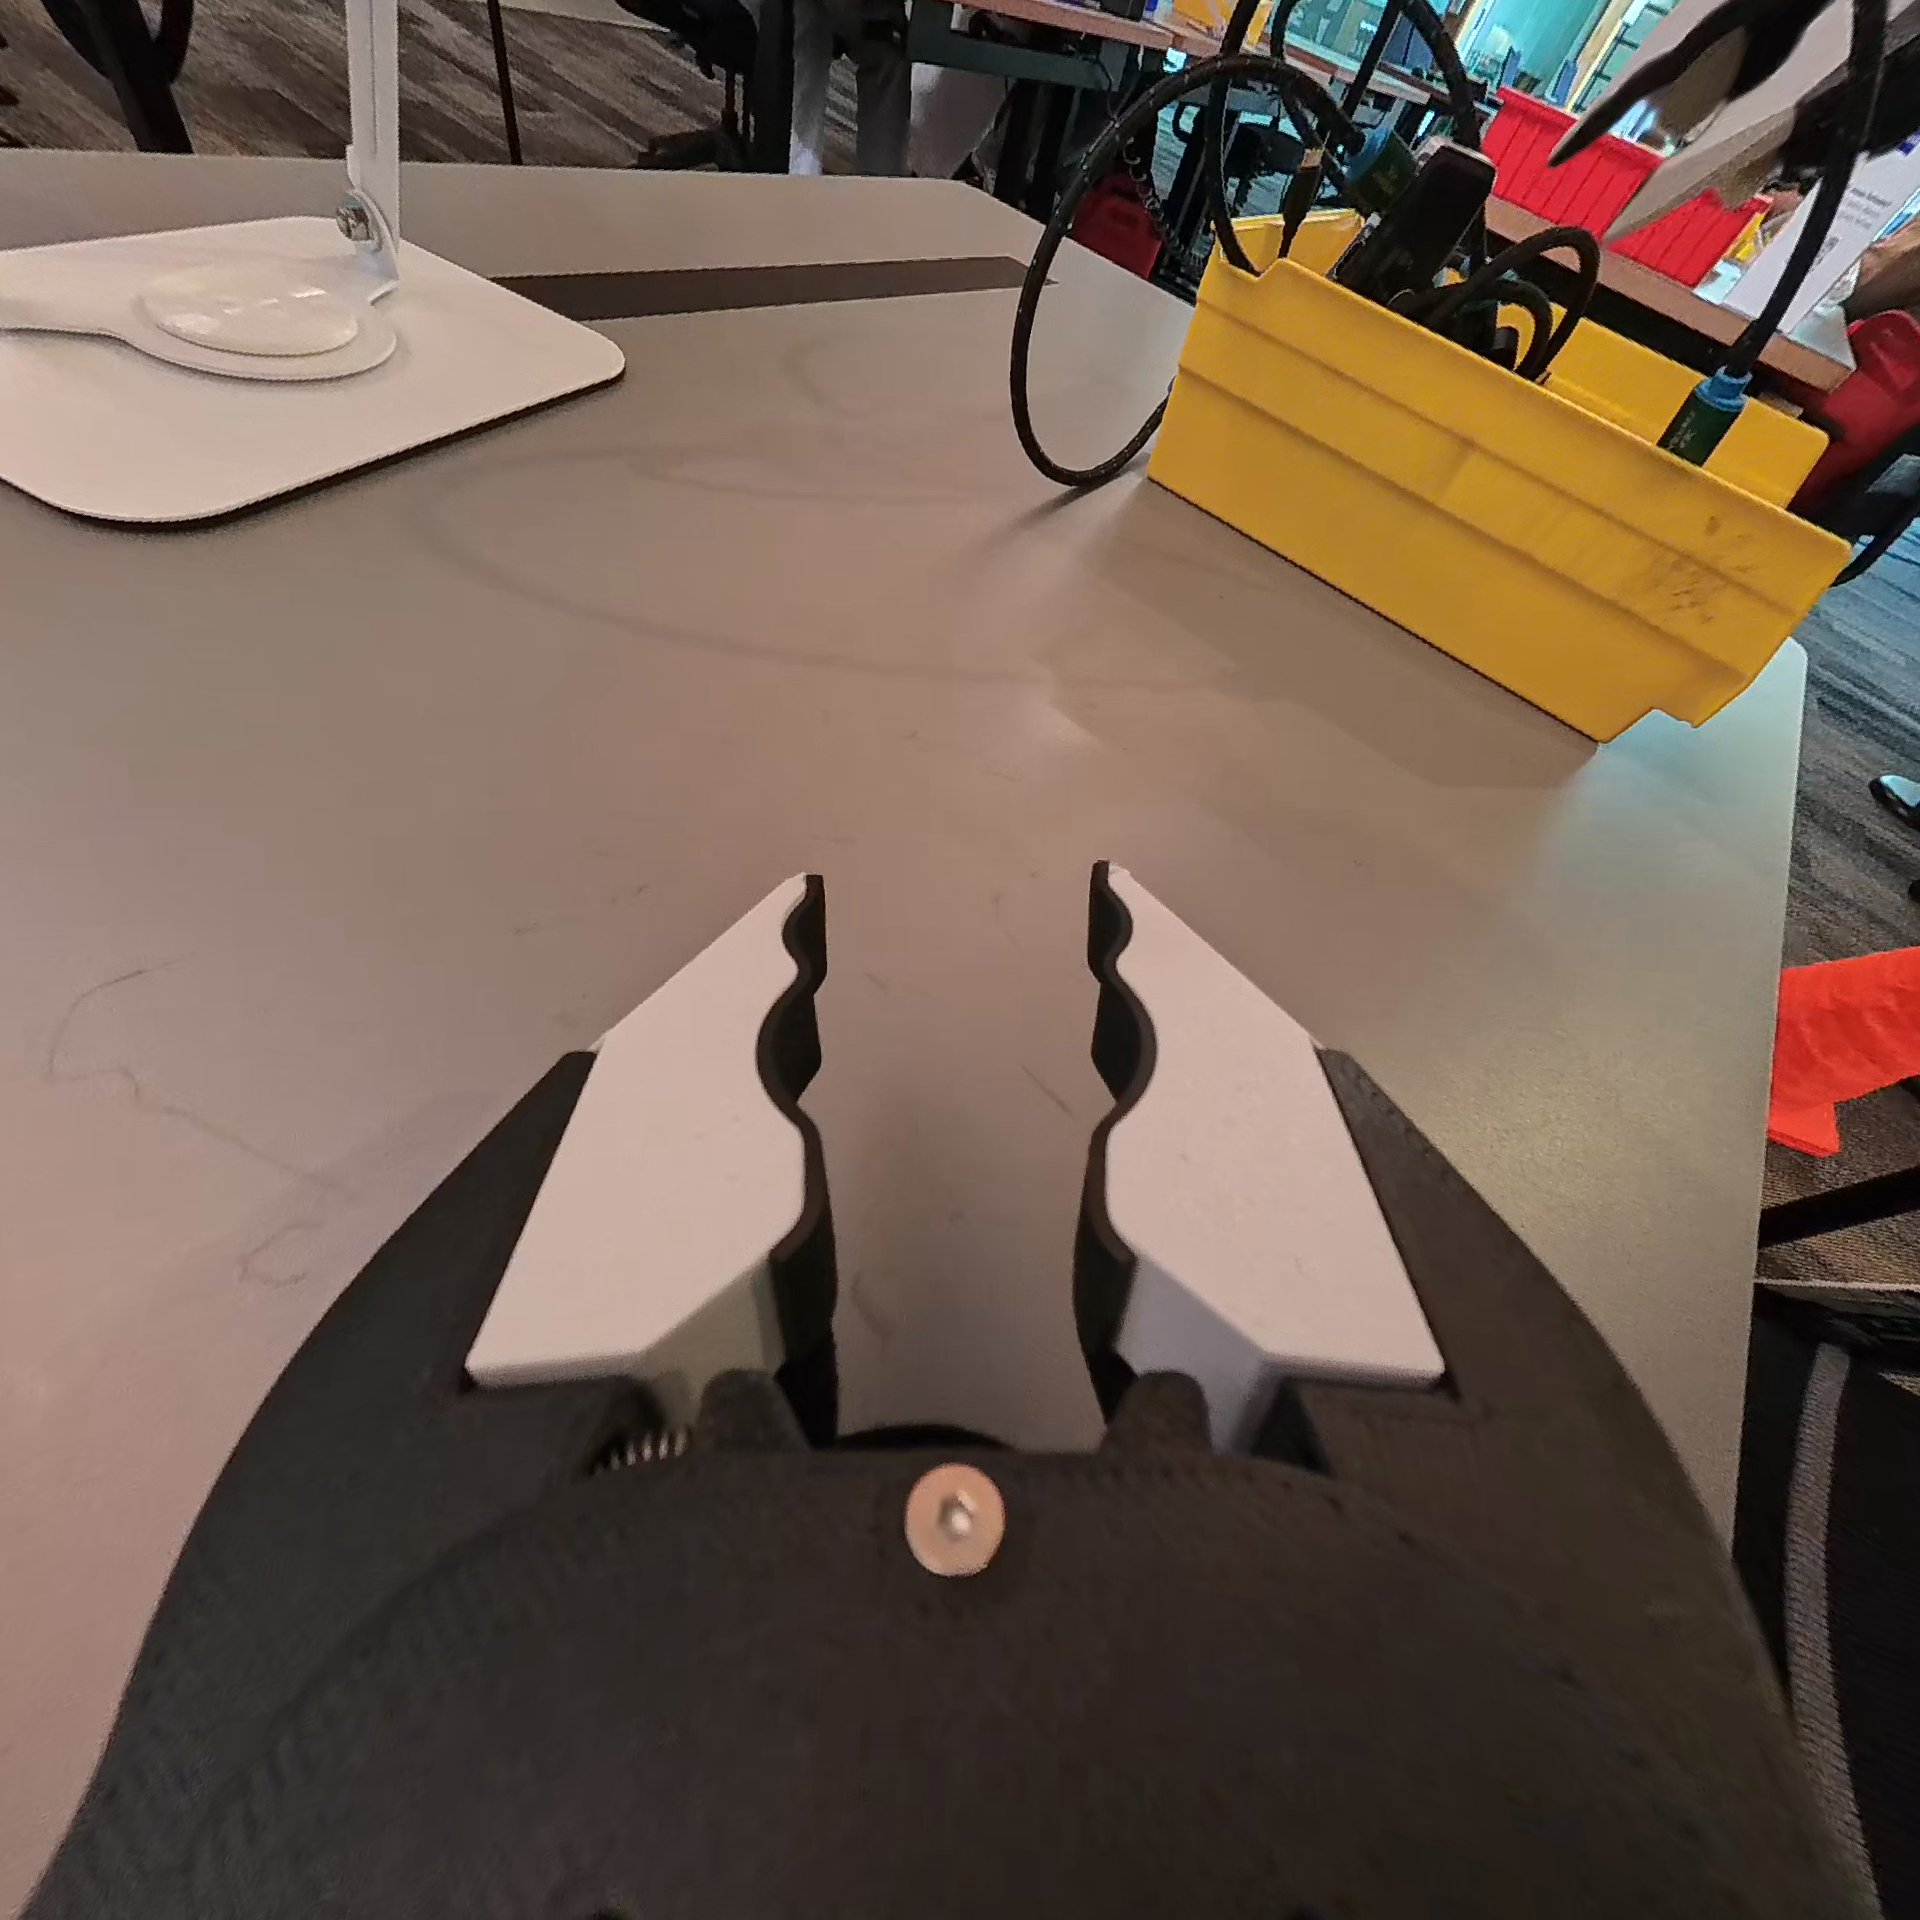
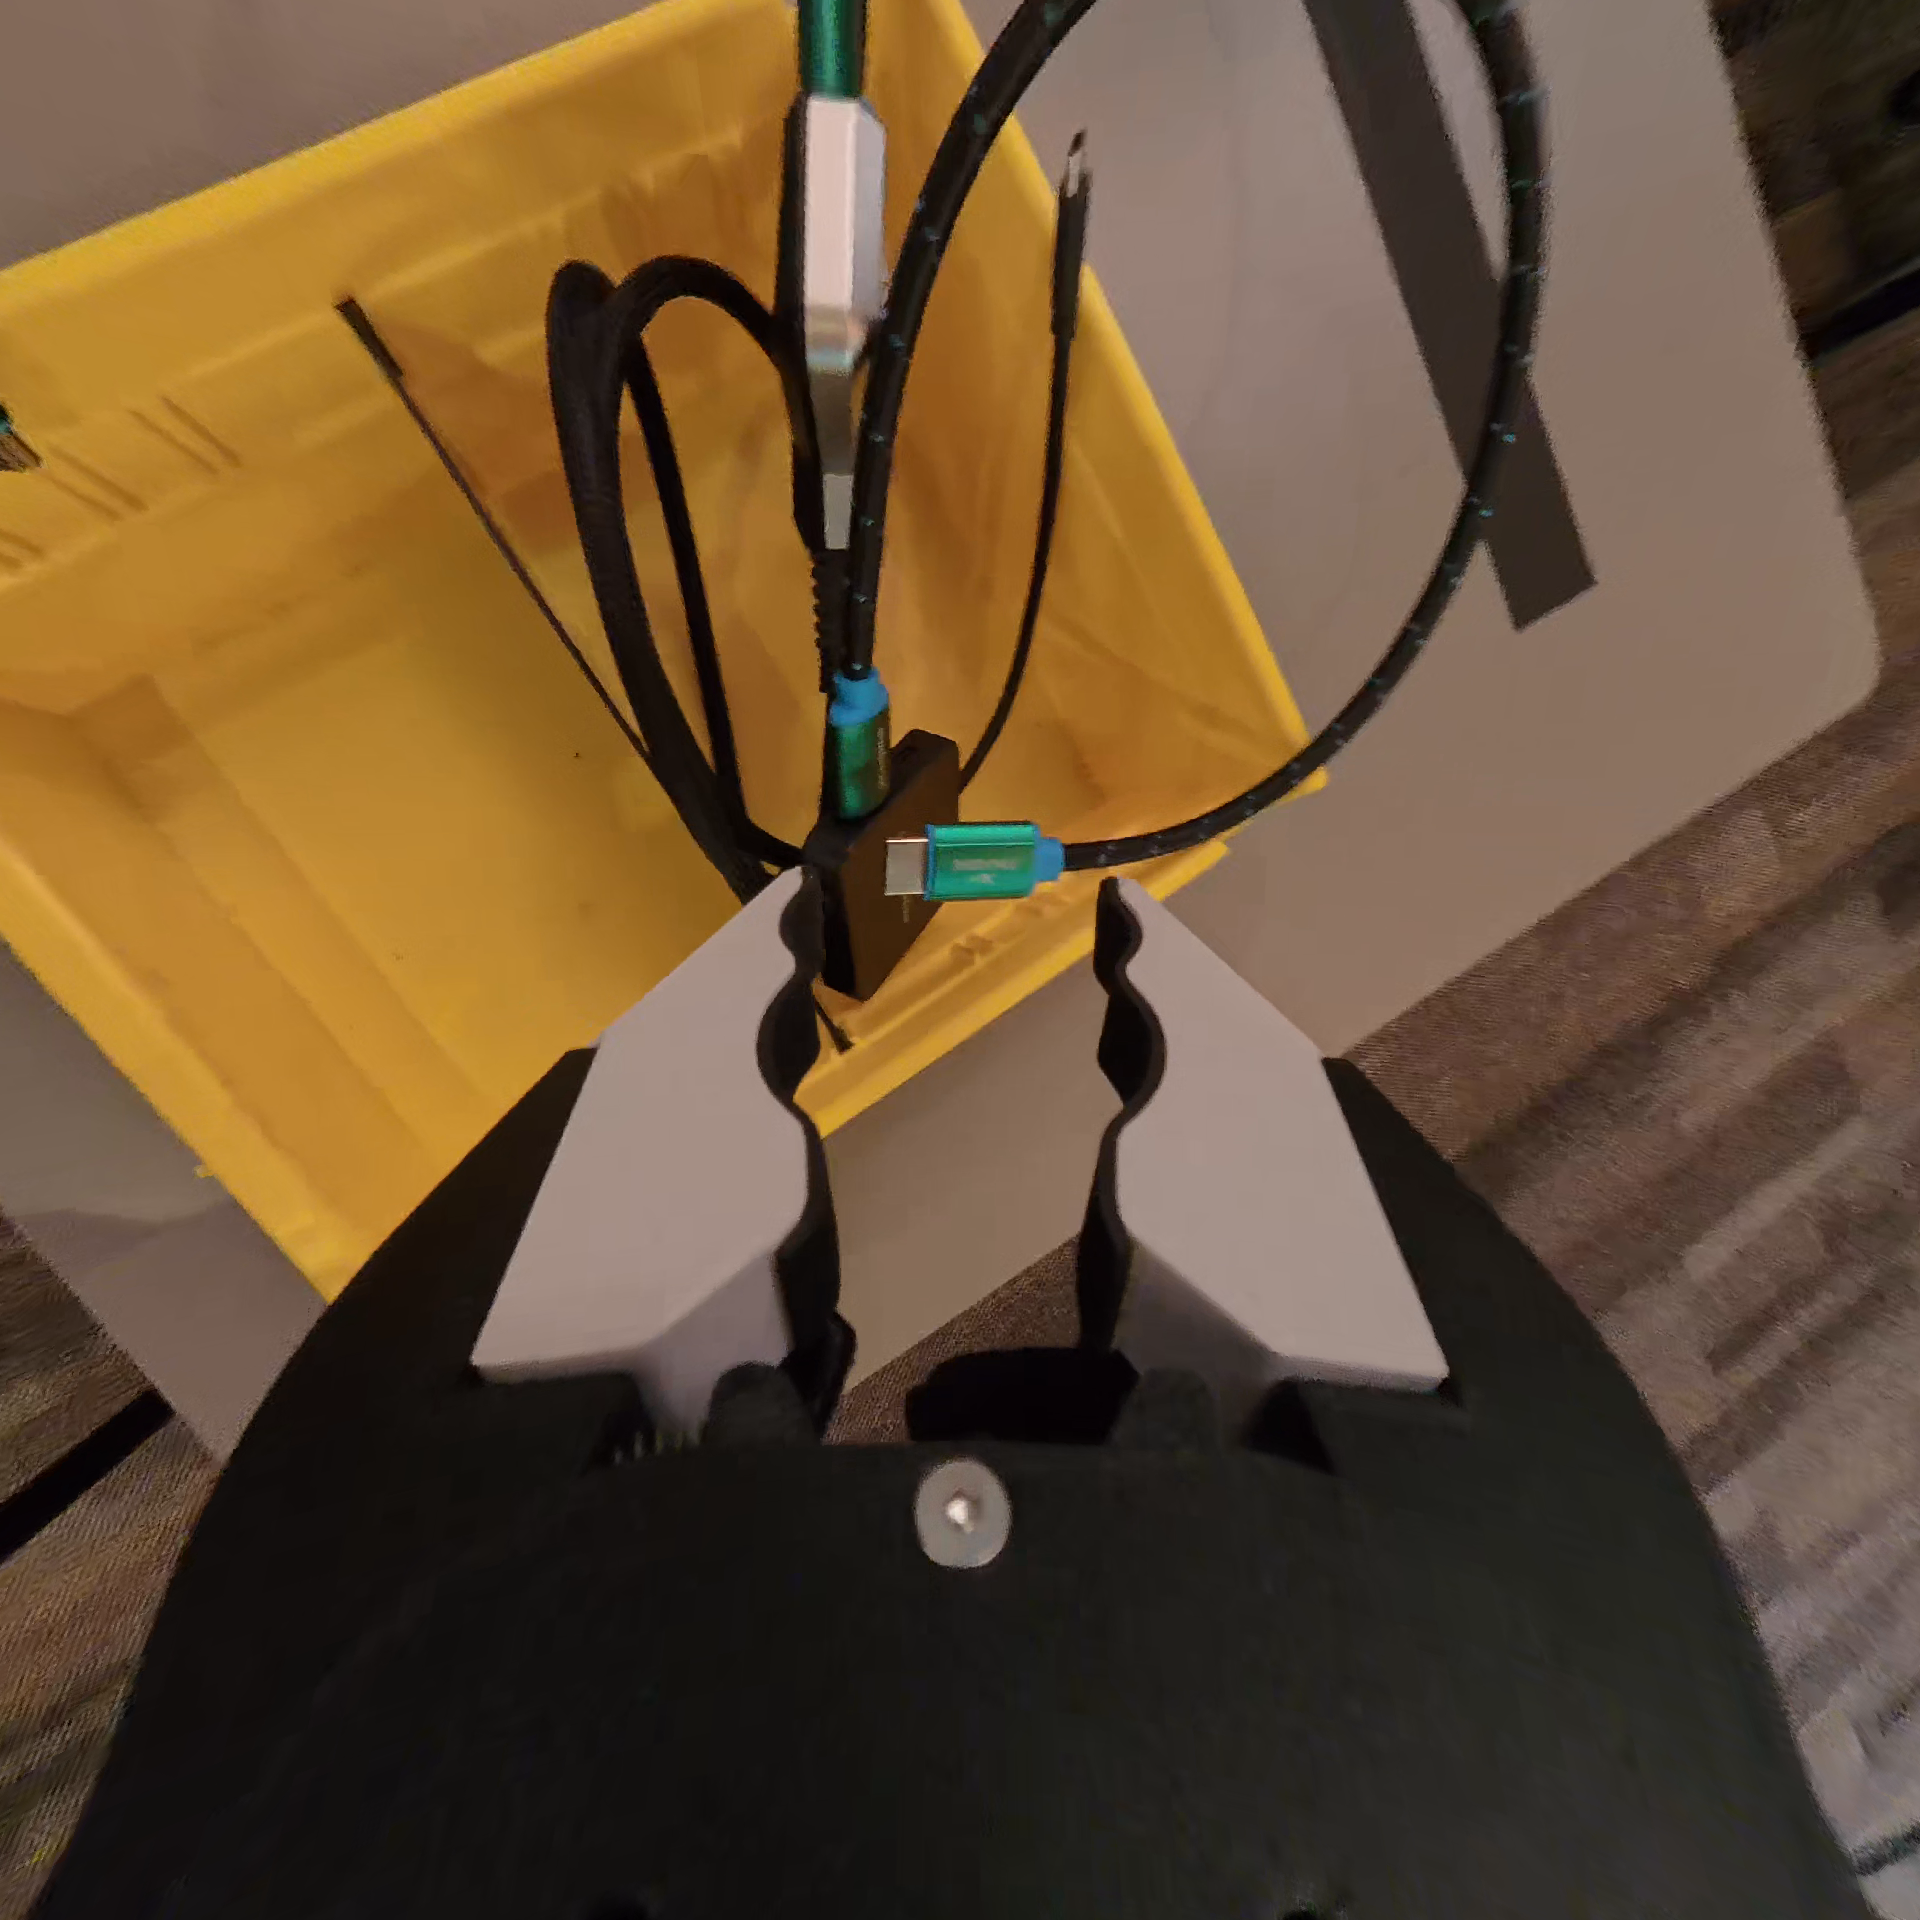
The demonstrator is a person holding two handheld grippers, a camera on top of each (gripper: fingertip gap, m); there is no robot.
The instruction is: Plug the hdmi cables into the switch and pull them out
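Observation:
In the right wrist view, a small black HDMI switch (image 2: 868, 914) sits tilted inside a yellow bin (image 2: 312, 831). One teal HDMI plug (image 2: 860, 750) stands at its top end. A second teal plug (image 2: 971, 860) on a black braided cable (image 2: 1455, 582) lies across the switch with its metal tip bare. My right gripper (image 2: 956, 894) is open just above them, its left fingertip beside the switch. My left gripper (image 1: 956, 883) is open and empty, low over the grey table (image 1: 520, 779). The right gripper (image 1: 1704, 114) shows top right in the left wrist view, above the bin (image 1: 1455, 499).
A white stand base (image 1: 312, 374) sits at the table's back left, with a dark tape strip (image 1: 769, 286) behind it. A cable loop (image 1: 1081, 312) hangs out over the bin's left side. A silver connector (image 2: 836, 260) and more black cables (image 2: 623, 468) are in the bin. Some 55 cm of space lies between my two pairs of fingers. Between my right fingertips and the teal HDMI plug (image 2: 860, 750) there is roughly 5 cm.

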